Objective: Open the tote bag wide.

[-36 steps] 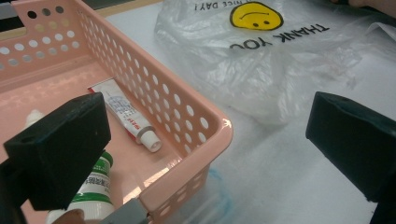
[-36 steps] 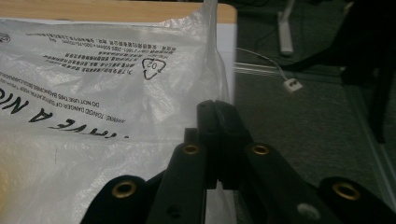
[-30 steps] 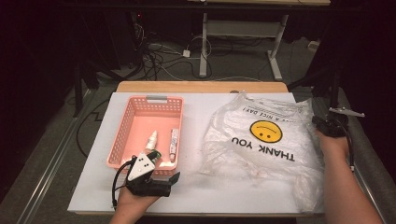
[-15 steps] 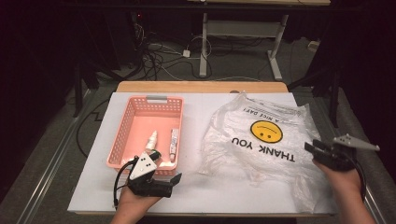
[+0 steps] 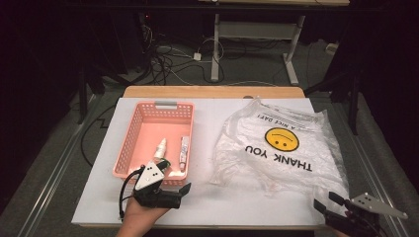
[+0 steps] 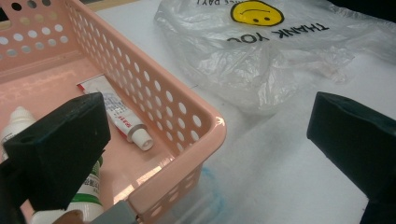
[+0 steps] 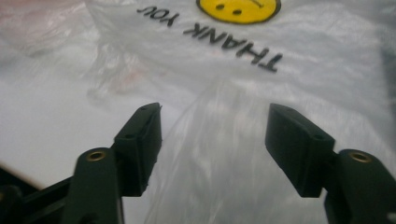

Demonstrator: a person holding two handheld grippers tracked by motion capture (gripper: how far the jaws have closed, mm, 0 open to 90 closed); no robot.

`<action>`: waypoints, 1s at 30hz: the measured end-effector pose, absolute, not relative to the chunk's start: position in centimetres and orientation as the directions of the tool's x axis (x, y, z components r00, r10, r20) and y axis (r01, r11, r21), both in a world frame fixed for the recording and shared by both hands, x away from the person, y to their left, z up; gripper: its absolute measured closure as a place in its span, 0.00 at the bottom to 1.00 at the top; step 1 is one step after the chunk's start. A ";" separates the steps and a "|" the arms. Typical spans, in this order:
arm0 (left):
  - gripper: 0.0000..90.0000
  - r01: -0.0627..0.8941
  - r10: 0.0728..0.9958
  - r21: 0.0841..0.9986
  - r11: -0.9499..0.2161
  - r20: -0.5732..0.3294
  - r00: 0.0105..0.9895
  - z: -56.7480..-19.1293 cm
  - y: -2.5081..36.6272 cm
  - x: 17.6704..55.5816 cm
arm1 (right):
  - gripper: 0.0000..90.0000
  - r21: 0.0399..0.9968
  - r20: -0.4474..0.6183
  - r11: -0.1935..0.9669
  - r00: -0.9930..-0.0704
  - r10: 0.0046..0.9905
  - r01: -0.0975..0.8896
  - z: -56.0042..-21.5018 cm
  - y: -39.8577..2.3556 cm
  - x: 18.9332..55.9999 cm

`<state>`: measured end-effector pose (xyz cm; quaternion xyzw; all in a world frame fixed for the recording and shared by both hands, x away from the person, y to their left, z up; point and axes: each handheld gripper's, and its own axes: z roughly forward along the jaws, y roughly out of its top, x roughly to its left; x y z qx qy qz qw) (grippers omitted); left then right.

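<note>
- Now, from the high view: the right gripper [image 5: 330, 203] sits at the near right corner of the worktop [image 5: 99, 197], just beside the near edge of the bag [image 5: 281, 148], jaws pointing left toward it. The bag lies flat and crumpled on the right half, clear plastic with a yellow smiley and "THANK YOU" printed upside down from here; its long axis runs from the near right corner to the far middle. The left gripper [image 5: 183, 190] rests at the near end of the pink basket [image 5: 129, 143], well apart from the bag, so the right hand is plainly the nearer one.
- Over to the left gripper view: jaws spread wide with nothing between the pads, straddling the basket's near corner [image 6: 205, 126]. Inside lie a tube [image 6: 119, 116] and a white bottle [image 6: 18, 122]. The bag [image 6: 243, 60] shows beyond, up and to the right.
- And the right gripper view: the right gripper [image 7: 214, 133] has its jaws parted about halfway. They have just been opening, and a raised fold of the bag [image 7: 219, 140] stands in the gap, pads not pressing on it as far as I can tell. The print sits straight ahead, so I'd judge the coming move turns on that film dead in front of the jaws.
</note>
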<state>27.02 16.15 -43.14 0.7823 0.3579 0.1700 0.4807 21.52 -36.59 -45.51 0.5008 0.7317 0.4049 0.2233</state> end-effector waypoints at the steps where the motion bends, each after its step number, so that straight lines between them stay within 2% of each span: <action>1: 0.00 0.397 0.724 0.874 -0.281 -0.079 0.685 -43.1 16.2 27.0 | 0.35 0.809 0.082 0.171 -0.397 0.914 0.562 -45.8 -36.6 21.1; 3: 0.00 0.397 0.724 0.874 -0.280 -0.080 0.685 -43.1 16.1 27.0 | 0.33 0.796 0.091 0.174 -0.400 0.912 0.579 -46.1 -36.6 20.8; 5: 0.00 0.395 0.723 0.874 -0.284 -0.075 0.687 -43.1 16.1 27.0 | 0.39 0.759 0.064 0.216 -0.401 0.914 0.614 -47.1 -36.4 20.2; 8: 0.00 0.394 0.723 0.875 -0.281 -0.077 0.686 -43.1 16.1 27.0 | 0.68 0.738 0.015 0.253 -0.390 0.921 0.626 -47.5 -36.4 20.3; 9: 0.00 0.394 0.724 0.875 -0.281 -0.077 0.686 -43.1 16.1 27.0 | 0.68 0.738 0.015 0.253 -0.390 0.921 0.626 -47.5 -36.4 20.3; 10: 0.00 0.394 0.723 0.875 -0.281 -0.077 0.686 -43.1 16.1 27.0 | 0.88 0.739 0.013 0.256 -0.393 0.920 0.623 -47.5 -36.5 20.5; 11: 0.00 0.394 0.723 0.875 -0.281 -0.077 0.686 -43.1 16.1 27.0 | 0.88 0.739 0.013 0.256 -0.393 0.920 0.623 -47.5 -36.5 20.5; 12: 0.00 0.392 0.722 0.876 -0.282 -0.075 0.688 -43.1 16.1 27.1 | 0.94 0.735 0.021 0.263 -0.408 0.913 0.625 -47.4 -36.1 20.6; 20: 0.00 0.391 0.722 0.877 -0.279 -0.076 0.687 -43.0 16.3 27.1 | 0.94 0.741 0.013 0.357 -0.544 0.839 0.568 -47.0 -31.2 21.5; 30: 0.00 0.393 0.726 0.879 -0.271 -0.082 0.683 -43.0 16.4 27.2 | 0.94 0.754 0.032 0.396 -0.632 0.774 0.524 -46.8 -25.8 23.6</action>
